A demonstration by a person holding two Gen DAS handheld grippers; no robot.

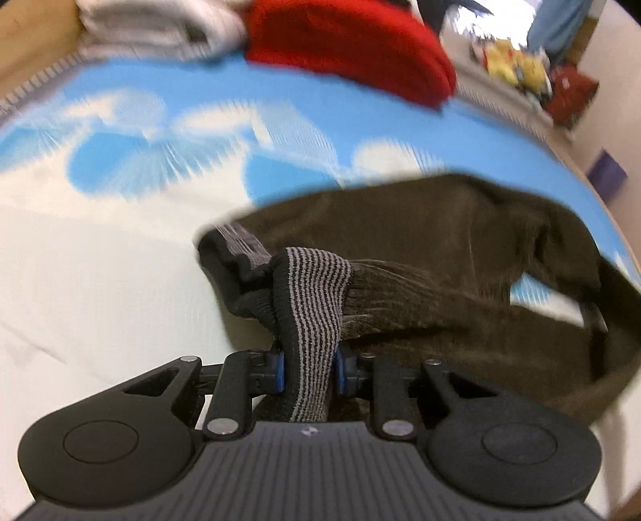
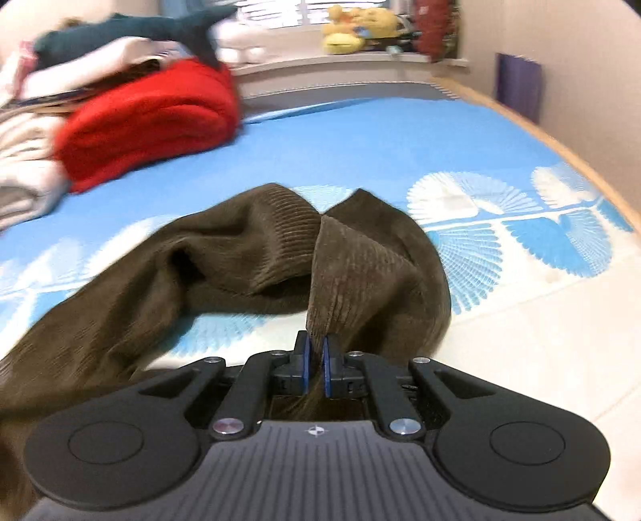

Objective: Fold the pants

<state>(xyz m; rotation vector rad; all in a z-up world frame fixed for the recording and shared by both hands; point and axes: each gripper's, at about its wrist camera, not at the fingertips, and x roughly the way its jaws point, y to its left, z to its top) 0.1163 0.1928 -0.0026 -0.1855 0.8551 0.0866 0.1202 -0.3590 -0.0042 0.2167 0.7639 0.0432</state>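
On the blue bedsheet [image 2: 380, 140] near a red garment [image 2: 152, 120], both grippers' fingers pinch the brown pants [image 2: 240, 248].

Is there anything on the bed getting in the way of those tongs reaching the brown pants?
Nothing visible. Both already grip the pants: the left tongs pinch the striped waistband, the right tongs a brown fold. The red garment lies farther back on the bed, clear of them.

a red blanket [image 2: 152, 120] and yellow plush toys [image 2: 360, 30] lie beyond the blue-and-white bedsheet [image 2: 400, 140].
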